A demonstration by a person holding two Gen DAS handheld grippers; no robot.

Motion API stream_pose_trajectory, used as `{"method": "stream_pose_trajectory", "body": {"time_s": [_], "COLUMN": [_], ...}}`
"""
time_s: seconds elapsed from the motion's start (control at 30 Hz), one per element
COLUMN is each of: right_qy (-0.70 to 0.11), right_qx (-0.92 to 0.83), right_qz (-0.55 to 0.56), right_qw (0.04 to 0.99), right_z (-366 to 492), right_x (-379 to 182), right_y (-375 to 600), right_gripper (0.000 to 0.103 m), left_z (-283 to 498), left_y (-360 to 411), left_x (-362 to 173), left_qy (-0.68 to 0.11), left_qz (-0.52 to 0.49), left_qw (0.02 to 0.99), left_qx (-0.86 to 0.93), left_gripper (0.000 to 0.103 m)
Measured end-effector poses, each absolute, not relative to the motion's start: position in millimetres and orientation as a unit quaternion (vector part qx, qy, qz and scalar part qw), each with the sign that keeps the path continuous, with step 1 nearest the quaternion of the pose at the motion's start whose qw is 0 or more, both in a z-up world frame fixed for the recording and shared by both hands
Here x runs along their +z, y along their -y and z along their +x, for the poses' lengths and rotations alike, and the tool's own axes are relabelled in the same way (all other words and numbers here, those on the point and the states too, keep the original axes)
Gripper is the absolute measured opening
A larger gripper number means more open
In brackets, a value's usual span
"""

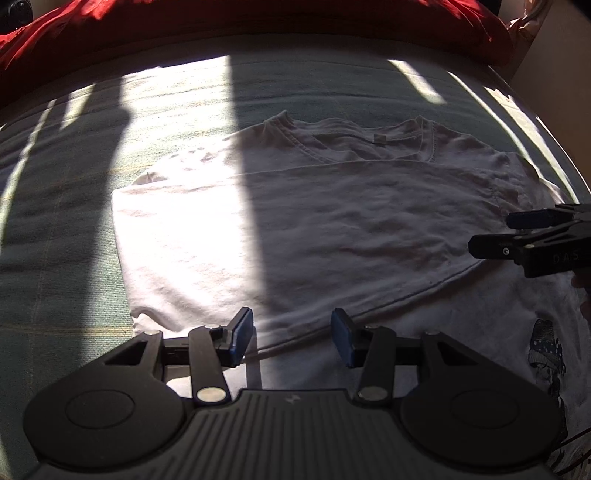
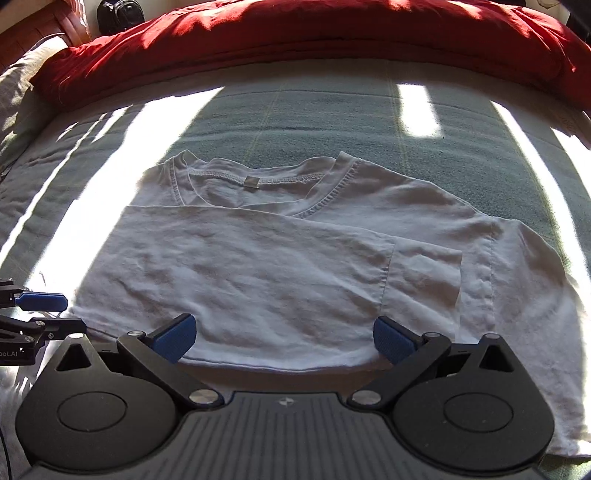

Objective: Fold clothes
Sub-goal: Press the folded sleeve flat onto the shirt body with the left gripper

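A white T-shirt [image 1: 332,229] [image 2: 280,266] lies spread on the bed, collar at the far side, with its left part folded across the middle. My left gripper [image 1: 291,338] hovers open over the shirt's near hem, nothing between its blue pads. My right gripper [image 2: 284,338] stands wide open over the near hem of the folded part, also empty. In the left wrist view the right gripper [image 1: 495,232] shows at the right edge. At the left edge of the right wrist view the left gripper [image 2: 62,314] shows. A printed graphic [image 1: 546,350] shows on white fabric at lower right.
The shirt rests on a green checked bedspread [image 2: 332,122] crossed by bright sun bands and shadows. A red duvet [image 2: 314,40] is bunched along the far side. A dark bag [image 2: 120,14] sits beyond it at the far left.
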State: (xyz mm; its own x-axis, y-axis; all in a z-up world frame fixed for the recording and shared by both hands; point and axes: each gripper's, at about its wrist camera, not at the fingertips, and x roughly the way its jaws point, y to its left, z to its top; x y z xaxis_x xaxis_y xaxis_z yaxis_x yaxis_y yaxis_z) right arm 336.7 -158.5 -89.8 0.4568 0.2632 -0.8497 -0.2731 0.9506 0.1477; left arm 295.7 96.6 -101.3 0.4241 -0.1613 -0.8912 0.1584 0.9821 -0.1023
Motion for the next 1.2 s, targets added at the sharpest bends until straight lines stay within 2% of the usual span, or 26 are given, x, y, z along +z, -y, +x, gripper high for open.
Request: {"method": "stream_pose_trajectory", "body": {"time_s": [0.17, 0.37, 0.77, 0.93, 1.0, 1.2], "right_qy": [-0.503, -0.514, -0.518, -0.509, -0.506, -0.505], "right_qx": [0.164, 0.178, 0.161, 0.161, 0.171, 0.189], "right_qz": [-0.004, 0.006, -0.039, -0.066, -0.064, -0.057], "right_qw": [0.849, 0.839, 0.839, 0.843, 0.843, 0.840], "right_z": [332.7, 305.2, 276.6, 270.5, 269.1, 259.1], "right_x": [-91.6, -83.1, -113.4, -116.7, -116.7, -106.4], "right_y": [171.1, 188.8, 208.6, 203.0, 207.0, 224.8], "right_gripper": [0.103, 0.103, 0.103, 0.103, 0.103, 0.103], "left_z": [318.8, 348.1, 385.2, 394.4, 397.7, 385.7], "left_y": [-72.9, -7.7, 104.6, 132.6, 136.9, 138.9], "left_x": [-83.9, -82.1, -81.7, -103.6, -108.9, -90.5], "left_qy": [-0.505, -0.490, -0.466, -0.482, -0.489, -0.483], "left_qz": [0.010, 0.021, 0.056, 0.072, 0.072, 0.079], "left_qw": [0.855, 0.852, 0.836, 0.821, 0.819, 0.823], "left_qx": [-0.117, -0.181, -0.284, -0.298, -0.291, -0.290], "left_gripper": [0.046, 0.046, 0.046, 0.047, 0.050, 0.051]}}
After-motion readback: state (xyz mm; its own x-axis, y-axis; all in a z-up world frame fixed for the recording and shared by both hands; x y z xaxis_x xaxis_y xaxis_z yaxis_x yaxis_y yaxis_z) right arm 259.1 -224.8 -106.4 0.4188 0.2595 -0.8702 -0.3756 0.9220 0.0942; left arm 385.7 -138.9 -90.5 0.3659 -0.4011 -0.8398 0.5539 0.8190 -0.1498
